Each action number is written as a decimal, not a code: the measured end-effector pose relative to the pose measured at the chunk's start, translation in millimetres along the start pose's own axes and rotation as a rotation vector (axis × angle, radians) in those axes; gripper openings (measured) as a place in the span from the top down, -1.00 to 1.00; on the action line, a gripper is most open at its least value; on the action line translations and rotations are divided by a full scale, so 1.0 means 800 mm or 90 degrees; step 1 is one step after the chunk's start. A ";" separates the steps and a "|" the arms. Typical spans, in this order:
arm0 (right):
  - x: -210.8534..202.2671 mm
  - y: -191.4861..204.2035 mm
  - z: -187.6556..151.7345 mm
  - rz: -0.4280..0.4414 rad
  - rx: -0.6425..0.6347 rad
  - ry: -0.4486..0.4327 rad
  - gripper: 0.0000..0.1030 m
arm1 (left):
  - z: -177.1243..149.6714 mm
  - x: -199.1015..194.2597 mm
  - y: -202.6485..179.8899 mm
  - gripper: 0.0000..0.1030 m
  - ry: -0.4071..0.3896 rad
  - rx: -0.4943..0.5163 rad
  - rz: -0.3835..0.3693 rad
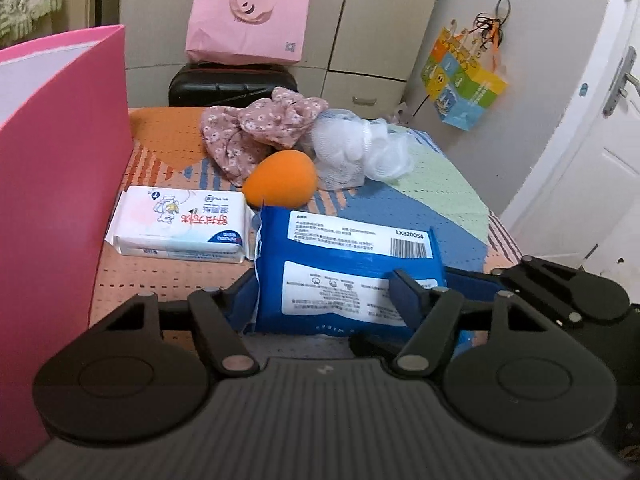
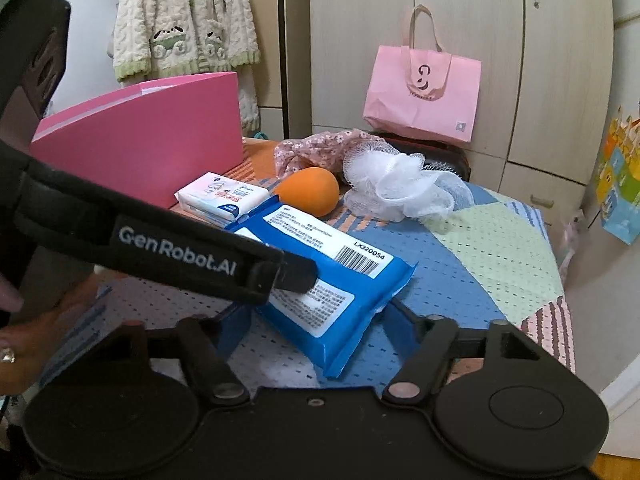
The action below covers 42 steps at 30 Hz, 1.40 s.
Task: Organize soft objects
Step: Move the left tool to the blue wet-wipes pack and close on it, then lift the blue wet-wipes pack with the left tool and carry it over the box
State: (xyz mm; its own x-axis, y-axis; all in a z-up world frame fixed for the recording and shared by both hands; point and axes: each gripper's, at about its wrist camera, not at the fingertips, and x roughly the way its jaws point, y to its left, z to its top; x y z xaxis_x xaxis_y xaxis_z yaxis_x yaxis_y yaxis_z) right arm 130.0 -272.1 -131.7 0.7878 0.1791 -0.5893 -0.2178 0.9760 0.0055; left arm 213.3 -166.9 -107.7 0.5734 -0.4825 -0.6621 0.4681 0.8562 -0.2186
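A small room with pale cupboards is seen behind a surface [image 1: 436, 184] covered by a dotted patchwork cloth in orange, blue and green. A pink box [image 1: 56, 184] stands along the left side. At the far end a floral cloth [image 1: 256, 128] and a white mesh sponge [image 1: 352, 152] lie touching each other, with an orange foam egg [image 1: 280, 183] just in front of them. A white tissue pack [image 1: 180, 226] is placed near the box, and a blue wipes pack [image 1: 344, 272] lies nearest, label up, just right of the tissue pack.

The wipes pack is flanked by both claws. The left claw [image 1: 324, 300] is set about halfway open with the pack's near end between its blue fingers; whether the pads press it cannot be told. The right claw [image 2: 320, 328] is likewise half open around the pack's near corner, and contact cannot be told there either. A pink bag [image 2: 424, 96] stands on a dark case behind the surface.
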 end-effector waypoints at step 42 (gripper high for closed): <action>-0.139 0.090 -0.014 -0.023 0.010 -0.005 -0.20 | -0.056 -0.156 -0.033 -0.31 0.002 0.052 -0.053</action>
State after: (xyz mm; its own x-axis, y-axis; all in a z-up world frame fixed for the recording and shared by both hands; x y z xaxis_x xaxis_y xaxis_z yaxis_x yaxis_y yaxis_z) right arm 20.5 -222.7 -74.7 0.7996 0.1442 -0.5830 -0.1801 0.9836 -0.0037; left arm 98.9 -121.3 -51.4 0.5285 -0.5506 -0.6461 0.5675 0.7952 -0.2135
